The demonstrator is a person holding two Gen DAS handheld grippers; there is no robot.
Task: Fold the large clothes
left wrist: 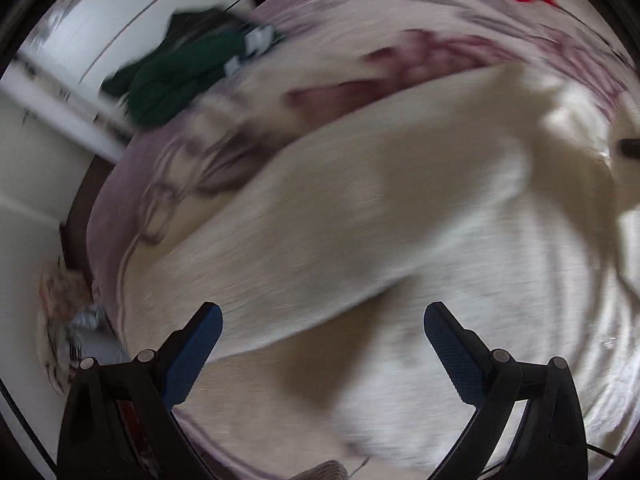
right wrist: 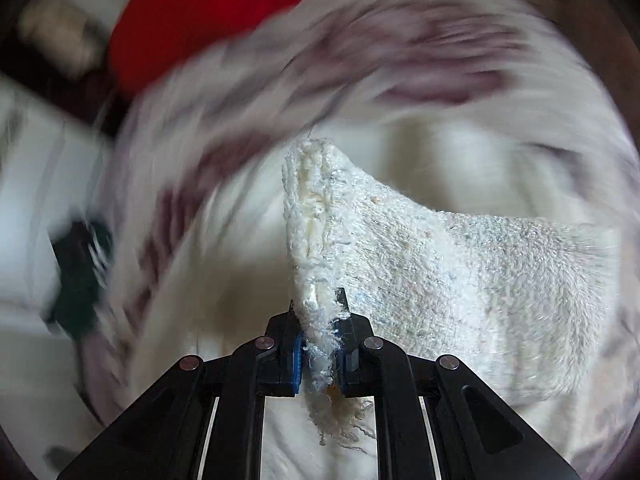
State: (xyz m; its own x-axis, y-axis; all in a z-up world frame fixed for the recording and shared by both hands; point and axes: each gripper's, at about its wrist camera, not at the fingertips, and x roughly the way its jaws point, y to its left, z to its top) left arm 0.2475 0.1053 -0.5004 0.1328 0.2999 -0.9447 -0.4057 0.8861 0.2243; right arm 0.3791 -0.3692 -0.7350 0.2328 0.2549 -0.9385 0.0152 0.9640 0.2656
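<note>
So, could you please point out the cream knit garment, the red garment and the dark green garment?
cream knit garment [right wrist: 460, 272], right wrist view, on its hanging knit body.
red garment [right wrist: 200, 20], right wrist view, on its middle.
dark green garment [left wrist: 180, 76], left wrist view, on its crumpled middle.

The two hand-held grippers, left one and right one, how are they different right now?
The left hand-held gripper has its jaws spread wide with nothing between them; the right hand-held gripper is pinched shut on the fuzzy cream knitted garment. The left one hangs above the garment without holding it; the right one has fabric bunched and fraying out between its pads. Both have black arms and blue pads.
</note>
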